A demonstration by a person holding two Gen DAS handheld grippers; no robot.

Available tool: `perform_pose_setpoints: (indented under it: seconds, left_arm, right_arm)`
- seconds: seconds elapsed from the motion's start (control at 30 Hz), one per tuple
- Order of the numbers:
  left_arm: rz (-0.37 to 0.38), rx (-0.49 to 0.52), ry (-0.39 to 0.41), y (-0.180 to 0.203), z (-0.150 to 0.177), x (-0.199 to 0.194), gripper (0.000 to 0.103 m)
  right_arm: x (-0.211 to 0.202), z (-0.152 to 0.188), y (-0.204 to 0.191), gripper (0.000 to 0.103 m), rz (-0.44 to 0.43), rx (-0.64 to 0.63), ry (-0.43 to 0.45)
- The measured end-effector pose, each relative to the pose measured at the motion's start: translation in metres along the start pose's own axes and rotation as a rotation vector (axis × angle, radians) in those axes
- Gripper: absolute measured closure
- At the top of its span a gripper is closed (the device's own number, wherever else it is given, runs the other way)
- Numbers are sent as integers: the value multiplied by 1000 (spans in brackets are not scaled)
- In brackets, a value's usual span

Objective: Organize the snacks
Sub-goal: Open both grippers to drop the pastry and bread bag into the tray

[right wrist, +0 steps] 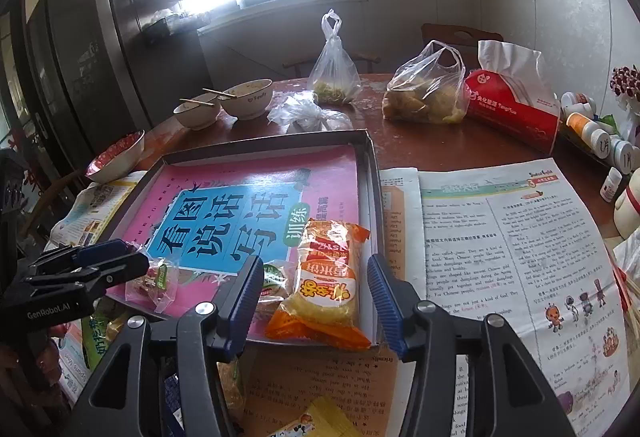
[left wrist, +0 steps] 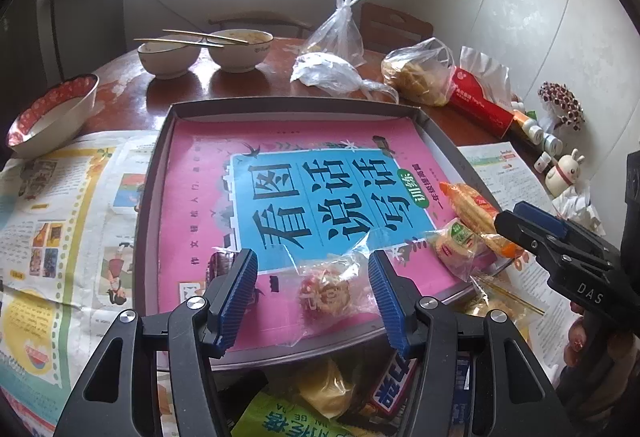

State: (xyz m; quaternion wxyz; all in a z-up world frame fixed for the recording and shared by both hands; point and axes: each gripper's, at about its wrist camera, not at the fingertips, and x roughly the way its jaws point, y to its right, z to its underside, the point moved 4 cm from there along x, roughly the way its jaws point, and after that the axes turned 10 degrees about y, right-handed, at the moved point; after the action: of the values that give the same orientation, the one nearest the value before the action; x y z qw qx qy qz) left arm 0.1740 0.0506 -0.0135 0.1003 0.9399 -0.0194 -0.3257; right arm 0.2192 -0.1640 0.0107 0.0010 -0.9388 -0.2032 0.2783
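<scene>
Both claws tilt down over the tray (left wrist: 160,173). The left gripper (left wrist: 312,301) is released above a wrapped candy (left wrist: 324,293). The right gripper (right wrist: 312,301) is released above an orange snack pack (right wrist: 328,277).

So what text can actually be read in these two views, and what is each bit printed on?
"看图说话写话" and "训练": pink book cover in the tray.
"DAS": right gripper body.
"GenRobot.AI": left gripper body.
"Family": white bowl.
Orange snack pack, red tissue pack, newspapers: print too small or blurred.
</scene>
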Motion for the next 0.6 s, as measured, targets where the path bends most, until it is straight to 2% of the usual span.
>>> perform_pose_setpoints:
  seconds: [0.33,0.6]
  left_arm:
    - [-1,-6,24,-3,-2,-15,41]
    - [-2,-9,41,-7,-1,-27,37]
  right_arm:
    - [-9,8,6,49,24,-14,-11]
    - [-2,16,12,49,42,-10,-33]
